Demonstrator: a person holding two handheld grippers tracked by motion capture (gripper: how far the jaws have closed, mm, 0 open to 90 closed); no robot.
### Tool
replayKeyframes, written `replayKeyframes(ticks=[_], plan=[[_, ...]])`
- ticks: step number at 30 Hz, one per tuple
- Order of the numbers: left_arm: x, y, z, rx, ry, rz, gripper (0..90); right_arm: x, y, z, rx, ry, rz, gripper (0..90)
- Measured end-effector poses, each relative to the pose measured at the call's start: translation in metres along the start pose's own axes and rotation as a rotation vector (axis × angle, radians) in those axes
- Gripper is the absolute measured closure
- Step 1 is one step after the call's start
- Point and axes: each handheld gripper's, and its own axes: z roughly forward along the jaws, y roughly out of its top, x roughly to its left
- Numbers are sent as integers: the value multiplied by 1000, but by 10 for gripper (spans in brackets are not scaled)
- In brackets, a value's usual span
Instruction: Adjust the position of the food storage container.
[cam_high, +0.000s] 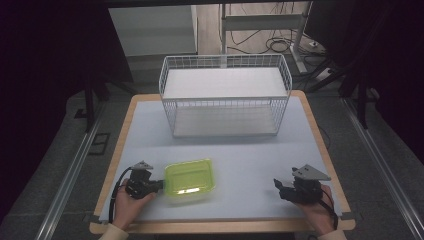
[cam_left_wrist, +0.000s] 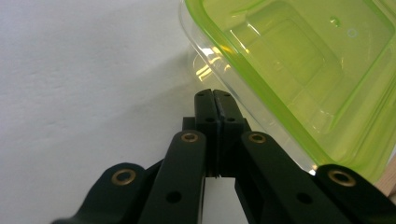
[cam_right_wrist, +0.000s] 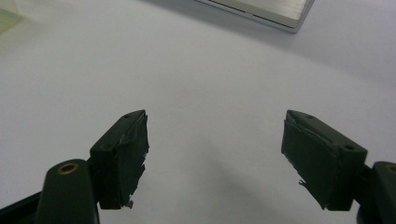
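a: where's the box (cam_high: 190, 180)?

b: the green see-through box lies flat on the bench (cam_high: 240, 165), near the front edge and left of the middle. it's tinted lime, with a clear rim.

a: and the left gripper (cam_high: 159, 185)?

b: right at the box's left side. in the left gripper view its fingers (cam_left_wrist: 207, 106) are pressed together with nothing between them, and the tips sit just beside the box (cam_left_wrist: 299, 70) rim; i can't tell whether they touch it.

a: the right one?

b: the right gripper (cam_high: 278, 188) is held at the bench's front right, well apart from the box. its fingers (cam_right_wrist: 122, 156) are spread wide, with bare bench surface between them.

a: anything else on the bench?

b: a white wire basket (cam_high: 225, 95) at the back, well behind the box. a person's hands hold both grippers from the front edge.
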Motion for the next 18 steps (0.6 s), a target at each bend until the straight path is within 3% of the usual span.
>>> replayKeyframes(ticks=[8,18], plan=[[-7,9,10,12,17,27,900,-1,-1,0,1,-2,-5,232],[-17,15,21,33,4,47,900,0,-1,0,5,-4,-14,232]])
